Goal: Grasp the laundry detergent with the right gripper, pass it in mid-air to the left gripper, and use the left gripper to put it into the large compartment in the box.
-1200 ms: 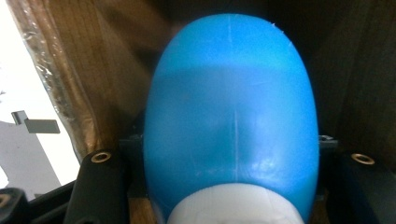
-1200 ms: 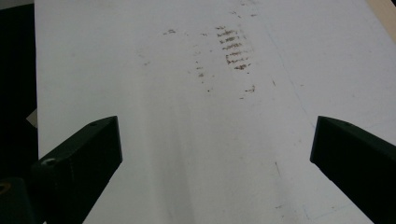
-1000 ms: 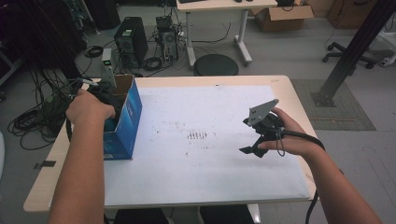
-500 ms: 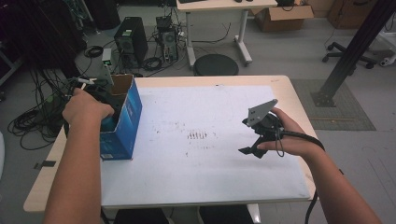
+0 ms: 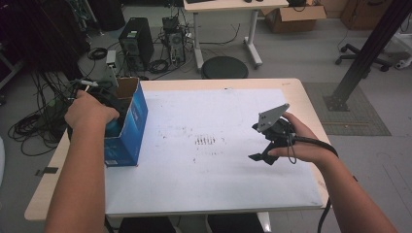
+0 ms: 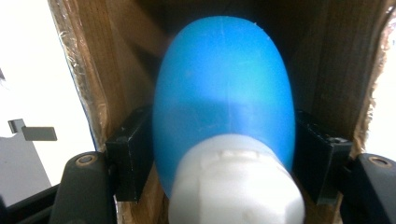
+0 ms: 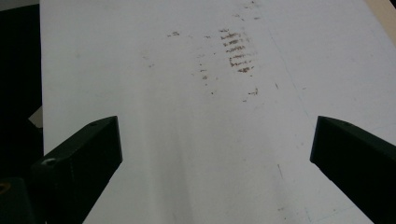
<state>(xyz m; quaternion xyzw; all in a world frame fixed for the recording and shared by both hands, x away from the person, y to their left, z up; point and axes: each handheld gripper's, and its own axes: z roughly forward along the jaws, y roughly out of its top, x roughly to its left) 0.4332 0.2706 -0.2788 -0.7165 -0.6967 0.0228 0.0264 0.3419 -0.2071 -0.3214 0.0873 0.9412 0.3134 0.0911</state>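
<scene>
Nothing has moved: left tool [image 6: 205,154] still grips blue bottle [image 6: 224,93] inside box [image 5: 127,126]

Table [image 5: 296,90]: light wood top, rounded corners. White sheet [image 5: 209,179] covers most of it, laid flat, wood margin bare along far and side edges. Brown smudge marks [image 5: 206,141] on the sheet, ahead of the right gripper [image 5: 268,145]. Blue cardboard box [image 5: 127,131], open-topped, stands on the sheet's edge by the left gripper

Left gripper [image 6: 223,149] jaws apparently clamped; right gripper [image 7: 212,154] jaws spread wide.
</scene>
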